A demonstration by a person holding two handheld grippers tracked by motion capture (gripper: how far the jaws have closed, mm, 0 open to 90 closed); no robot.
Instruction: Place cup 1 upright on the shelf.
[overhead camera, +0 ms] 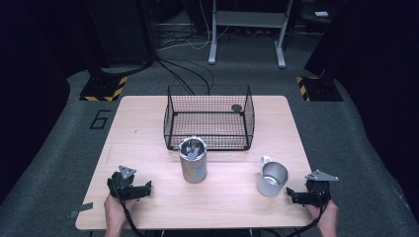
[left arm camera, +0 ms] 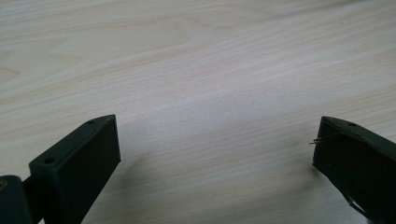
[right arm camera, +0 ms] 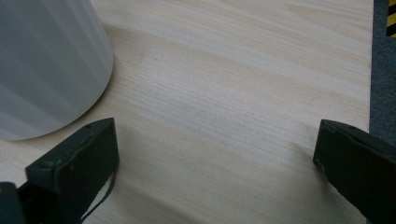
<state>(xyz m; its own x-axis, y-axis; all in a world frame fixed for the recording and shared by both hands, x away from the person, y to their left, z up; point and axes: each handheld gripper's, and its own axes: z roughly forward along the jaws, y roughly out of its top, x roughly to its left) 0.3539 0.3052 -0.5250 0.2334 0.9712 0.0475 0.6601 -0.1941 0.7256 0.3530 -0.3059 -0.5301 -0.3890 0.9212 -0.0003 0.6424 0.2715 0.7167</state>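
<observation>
Both grippers rest low near the surface's [overhead camera: 148, 143] front edge, fingers spread wide and empty. The cup [overhead camera: 272, 178] stands just ahead of the right gripper [overhead camera: 292, 194], handle turned away, so its wall is free to pinch. The can [overhead camera: 192, 160] stands upright farther ahead of the left gripper [overhead camera: 147, 186], before the basket [overhead camera: 209, 117].

High cam overhead, facing fwd/down; both gripper views sit low, close to the table [overhead camera: 148, 133] (shared wood).
</observation>
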